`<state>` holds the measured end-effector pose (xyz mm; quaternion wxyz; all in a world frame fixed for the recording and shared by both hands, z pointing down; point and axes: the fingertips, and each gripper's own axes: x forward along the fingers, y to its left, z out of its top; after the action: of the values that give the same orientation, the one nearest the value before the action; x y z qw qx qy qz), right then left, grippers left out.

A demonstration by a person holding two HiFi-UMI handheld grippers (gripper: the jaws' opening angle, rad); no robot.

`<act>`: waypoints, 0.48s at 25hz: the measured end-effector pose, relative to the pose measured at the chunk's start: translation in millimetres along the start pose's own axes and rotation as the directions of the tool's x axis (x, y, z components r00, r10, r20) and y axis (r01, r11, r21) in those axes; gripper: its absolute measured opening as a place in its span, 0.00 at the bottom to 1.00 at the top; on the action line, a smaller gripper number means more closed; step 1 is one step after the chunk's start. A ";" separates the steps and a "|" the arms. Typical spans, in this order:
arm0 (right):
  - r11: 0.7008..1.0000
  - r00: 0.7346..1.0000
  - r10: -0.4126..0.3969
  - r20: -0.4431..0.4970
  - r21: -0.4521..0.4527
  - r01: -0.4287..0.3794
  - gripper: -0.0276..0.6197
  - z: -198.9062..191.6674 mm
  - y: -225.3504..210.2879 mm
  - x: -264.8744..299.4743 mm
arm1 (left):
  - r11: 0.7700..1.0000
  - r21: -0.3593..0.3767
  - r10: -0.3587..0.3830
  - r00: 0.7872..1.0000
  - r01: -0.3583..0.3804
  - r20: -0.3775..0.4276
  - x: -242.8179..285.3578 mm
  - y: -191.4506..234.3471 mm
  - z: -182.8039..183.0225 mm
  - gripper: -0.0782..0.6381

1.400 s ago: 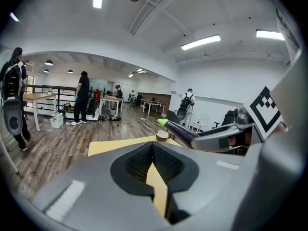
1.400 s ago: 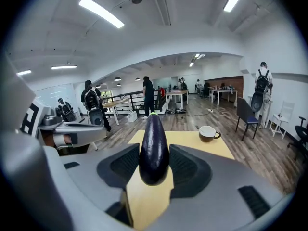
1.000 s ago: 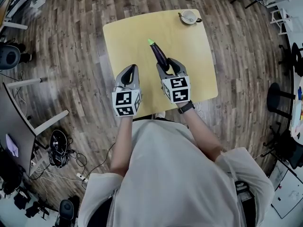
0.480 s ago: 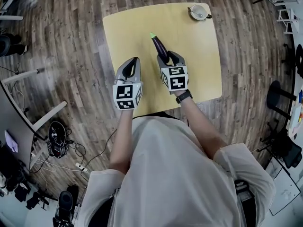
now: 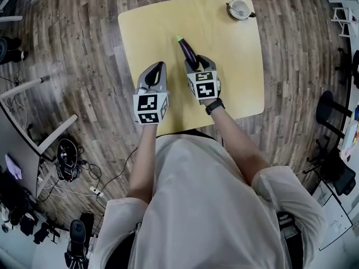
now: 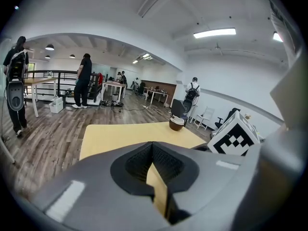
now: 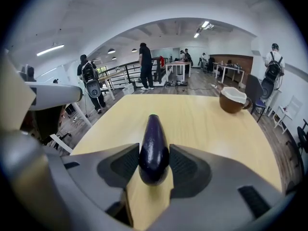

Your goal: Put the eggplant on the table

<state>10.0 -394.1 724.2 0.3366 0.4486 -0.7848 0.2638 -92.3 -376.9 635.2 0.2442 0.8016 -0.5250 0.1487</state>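
Note:
The dark purple eggplant [image 5: 187,51] with its green tip points away from me over the yellow table [image 5: 238,66]. My right gripper [image 5: 195,65] is shut on its rear end. In the right gripper view the eggplant [image 7: 154,146] sits squeezed between both pads [image 7: 124,165] above the table [image 7: 202,124]. I cannot tell whether it touches the tabletop. My left gripper [image 5: 159,67] hovers beside it to the left, over the table's near part. In the left gripper view its jaws [image 6: 153,150] stand together with nothing between them.
A brown cup [image 5: 240,8] stands at the table's far right corner, also seen as the cup [image 7: 234,99] in the right gripper view. Wooden floor surrounds the table. Several people [image 7: 145,65] stand far behind, with desks and chairs. Cables [image 5: 70,170] lie on the floor at the left.
Both grippers have sunk toward the tabletop and now look smaller from the head. The right one still holds the eggplant, and the left stays shut and empty.

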 end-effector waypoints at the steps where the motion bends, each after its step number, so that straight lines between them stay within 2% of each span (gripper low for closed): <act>1: 1.000 1.000 0.001 -0.004 0.006 -0.001 0.34 -1.2 0.0 2.1 | 1.000 0.001 -0.002 1.000 0.002 -0.005 1.3 -0.2 -1.6 0.12; 12: 0.999 1.000 -0.014 -0.013 0.035 0.015 0.34 -14.9 1.9 18.7 | 1.000 0.010 -0.011 1.000 0.011 -0.021 1.2 -2.7 -10.6 0.12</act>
<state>5.8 -392.4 747.7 0.3356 0.4584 -0.7746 0.2779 -89.2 -371.1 644.0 0.2465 0.8042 -0.5172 0.1580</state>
